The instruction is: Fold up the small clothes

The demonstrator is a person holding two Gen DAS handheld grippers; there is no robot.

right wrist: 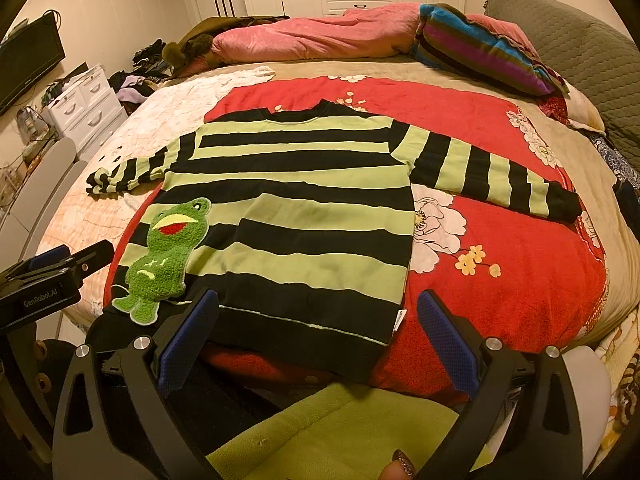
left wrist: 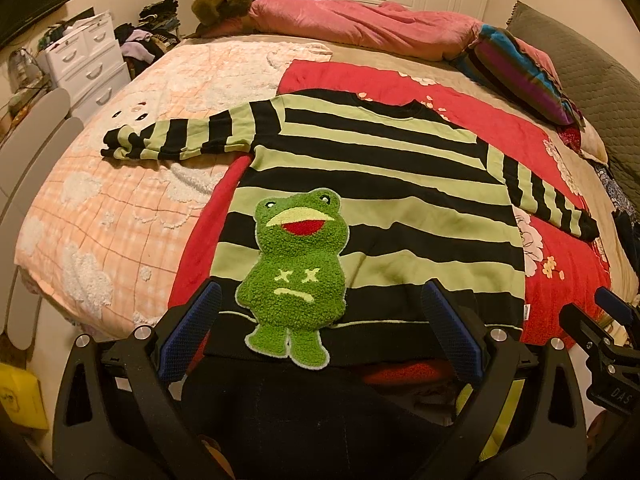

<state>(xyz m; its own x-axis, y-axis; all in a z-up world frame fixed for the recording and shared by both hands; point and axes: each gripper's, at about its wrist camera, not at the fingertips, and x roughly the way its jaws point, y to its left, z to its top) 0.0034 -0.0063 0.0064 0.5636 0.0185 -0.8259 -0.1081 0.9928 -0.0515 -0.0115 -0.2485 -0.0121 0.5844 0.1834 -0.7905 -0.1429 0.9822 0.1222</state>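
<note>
Bed [left wrist: 100,208]: fills both views, its near edge just in front of the grippers; a peach checked cover lies on its left part.
Red quilt [right wrist: 520,240]: flowered, spread over the bed's middle and right, under the sweater.
Pink duvet [left wrist: 360,24]: bunched along the far side of the bed, well apart from the sweater.
Sweater [left wrist: 380,208]: green and black stripes, lying flat and face up on the red quilt. Long axis runs away from the cameras, hem at the near bed edge, collar far. Sleeves are spread sideways; the left one reaches onto the peach cover, the right one slants down toward the right.
Frog patch [left wrist: 298,272]: fuzzy, on the sweater's lower left front, head toward the collar, feet over the hem.
Left gripper [left wrist: 320,328]: fingers spread wide, holding nothing, either side of the frog's legs above the hem.
Right gripper [right wrist: 316,334]: fingers spread wide, empty, framing the sweater's lower right corner.
Left view only: the frog head-on and the left cuff in full.
Right view only: a small white label at the right hem corner, a wall clock, a green fleece garment and a painted fingernail at the bottom edge.
Hard to make out: the hem's near edge drops behind the gripper bodies; whether the fingers touch the cloth cannot be told. Each gripper shows only partly at the edge of the other's view.
</note>
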